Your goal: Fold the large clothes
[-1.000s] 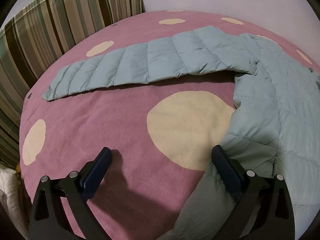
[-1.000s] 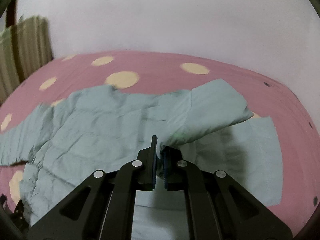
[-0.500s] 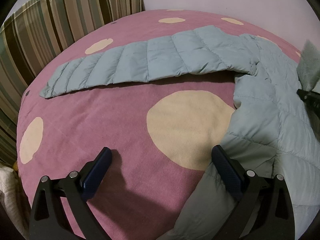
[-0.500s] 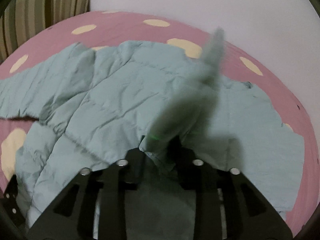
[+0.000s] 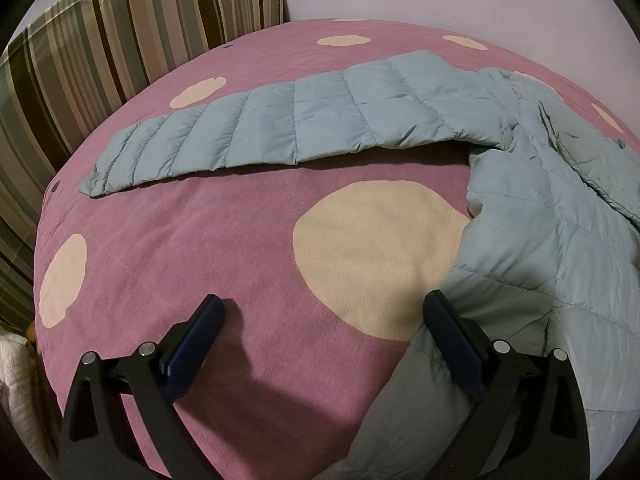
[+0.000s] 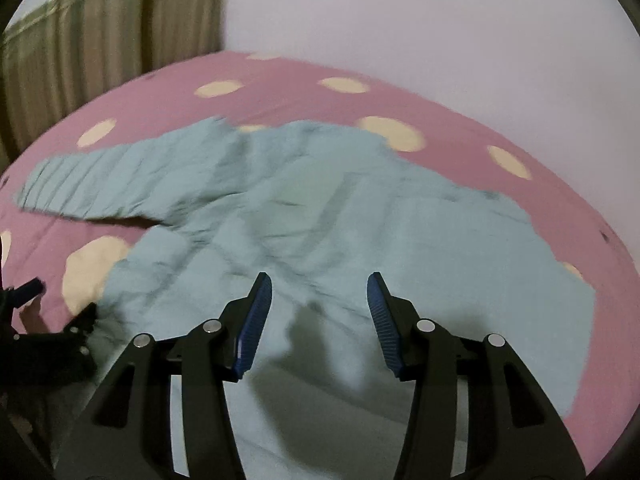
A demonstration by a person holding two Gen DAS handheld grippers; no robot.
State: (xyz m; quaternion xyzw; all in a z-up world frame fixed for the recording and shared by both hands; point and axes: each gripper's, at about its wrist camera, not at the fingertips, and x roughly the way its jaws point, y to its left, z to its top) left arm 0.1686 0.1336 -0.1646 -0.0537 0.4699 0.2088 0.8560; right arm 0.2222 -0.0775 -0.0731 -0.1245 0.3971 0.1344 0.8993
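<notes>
A pale blue quilted jacket lay spread on a bed covered by a pink blanket with cream dots, and everything else is placed here relative to that jacket. One sleeve stretched out flat from the jacket's body toward the striped curtain, its cuff lying on bare blanket well short of the curtain. In the left wrist view, the left tongs stood wide apart and empty over the blanket at the jacket's near edge: one blue-padded finger lay against the jacket's side hem, touching or just above the fabric, while the other finger hovered over plain pink cloth away from the jacket, casting a shadow beside it. A large cream dot sat between the sleeve and those fingers, partly covered by the jacket's edge. In the right wrist view, which was blurred, the right tongs were also apart and held nothing, poised above the middle of the jacket's body, their shadow falling on the fabric just below them. The left tongs showed dimly at the jacket's side edge in that view. A plain pale wall rose beyond the far side of the jacket, past the blanket's edge.
</notes>
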